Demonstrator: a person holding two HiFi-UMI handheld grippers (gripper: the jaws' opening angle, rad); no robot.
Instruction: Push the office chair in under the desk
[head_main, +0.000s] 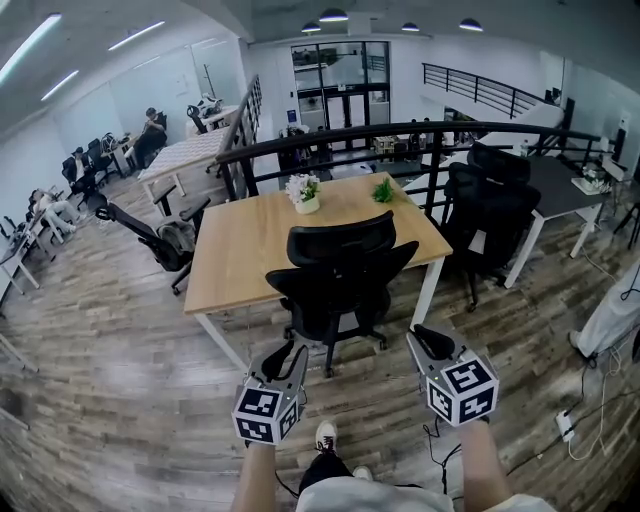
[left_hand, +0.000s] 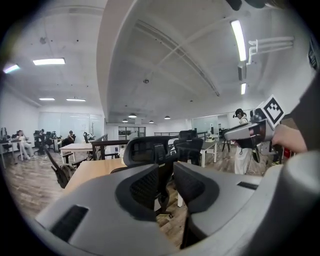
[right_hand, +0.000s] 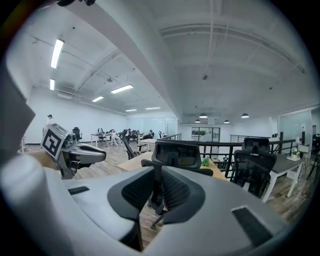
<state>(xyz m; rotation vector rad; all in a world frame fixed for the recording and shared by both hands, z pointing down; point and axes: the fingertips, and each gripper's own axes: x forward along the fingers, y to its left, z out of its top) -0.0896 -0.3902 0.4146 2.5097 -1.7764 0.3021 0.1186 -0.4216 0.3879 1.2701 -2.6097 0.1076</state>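
A black mesh office chair (head_main: 335, 270) stands at the near edge of a wooden desk (head_main: 235, 255), its back towards me and its seat partly under the top. Both grippers hover behind the chair, apart from it. My left gripper (head_main: 290, 352) is below the chair's left side and my right gripper (head_main: 425, 338) is off its right side. In the left gripper view the jaws (left_hand: 167, 187) stand a narrow gap apart with nothing between them, and the chair (left_hand: 145, 150) is ahead. The right gripper's jaws (right_hand: 155, 192) are likewise barely parted and empty, facing the chair (right_hand: 177, 152).
Two small potted plants (head_main: 303, 192) sit at the desk's far edge. A tipped chair with a bag (head_main: 165, 240) lies to the left. More black chairs (head_main: 490, 200) and a dark desk (head_main: 560, 185) stand right. A black railing (head_main: 400, 130) runs behind. Cables (head_main: 570, 420) lie on the floor right.
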